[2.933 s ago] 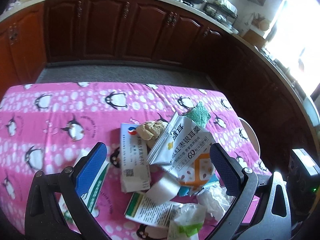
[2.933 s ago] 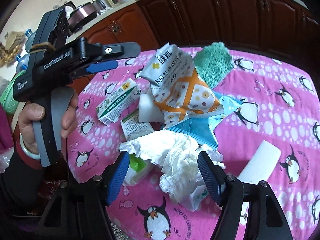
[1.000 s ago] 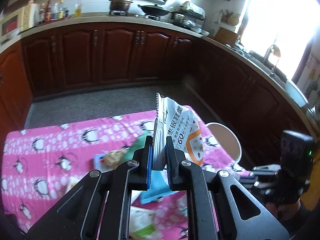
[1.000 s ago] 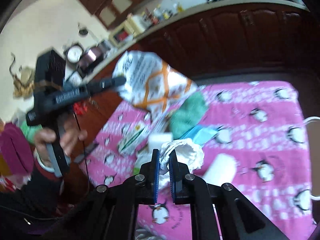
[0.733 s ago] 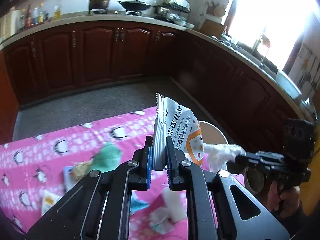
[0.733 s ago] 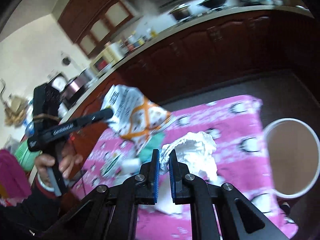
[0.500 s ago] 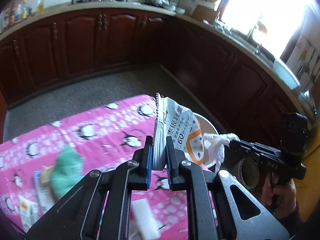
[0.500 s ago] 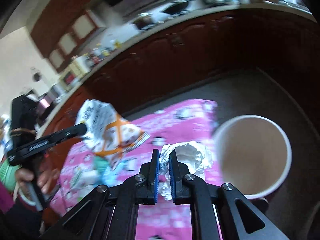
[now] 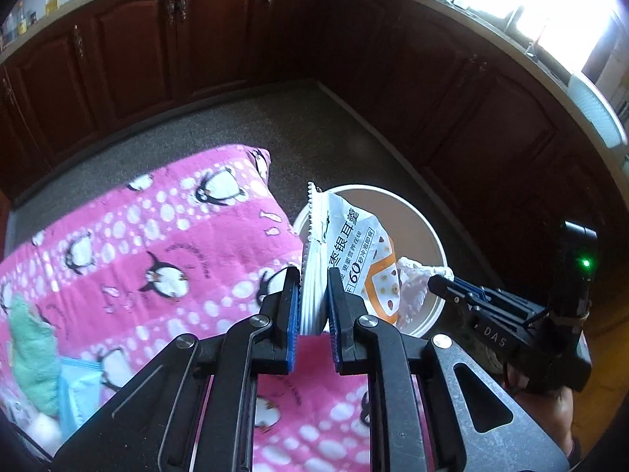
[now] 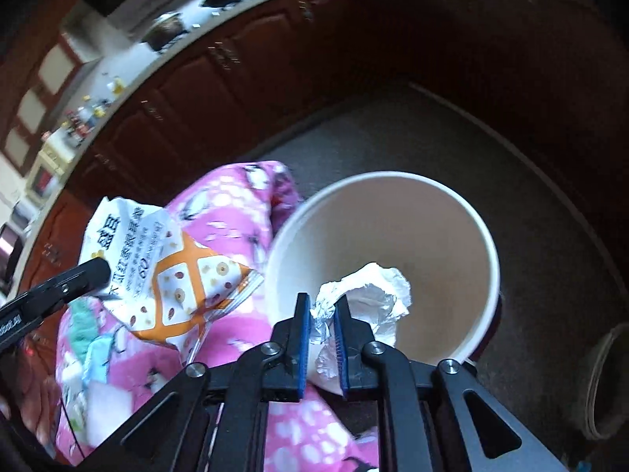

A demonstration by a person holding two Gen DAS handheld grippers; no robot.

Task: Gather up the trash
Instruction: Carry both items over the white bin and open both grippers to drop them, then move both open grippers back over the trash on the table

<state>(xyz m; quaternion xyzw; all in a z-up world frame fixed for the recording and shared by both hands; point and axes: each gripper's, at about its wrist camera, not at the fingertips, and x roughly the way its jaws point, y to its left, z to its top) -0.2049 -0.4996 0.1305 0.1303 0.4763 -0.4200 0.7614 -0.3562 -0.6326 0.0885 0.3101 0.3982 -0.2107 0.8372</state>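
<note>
My left gripper [image 9: 311, 303] is shut on a white and orange snack bag [image 9: 354, 259] and holds it at the table's end, beside the rim of a white bin [image 9: 426, 232]. The bag also shows in the right wrist view [image 10: 165, 271], still over the pink penguin tablecloth [image 10: 232, 212]. My right gripper [image 10: 323, 314] is shut on a crumpled white tissue [image 10: 373, 295] and holds it over the open mouth of the bin [image 10: 483, 244]. The tissue shows in the left wrist view [image 9: 412, 287] above the bin.
The bin stands on the grey floor [image 9: 236, 122] off the end of the table [image 9: 165, 236]. A green cloth [image 9: 31, 350] and a blue packet [image 9: 76, 389] lie on the table at the left. Dark wood cabinets [image 9: 220, 27] ring the room. A round pot [image 10: 607, 381] stands on the floor.
Both grippers have swung from the trash pile to the table's end. The right one now holds the tissue over the bin; the left one brought the bag to the bin's rim.
</note>
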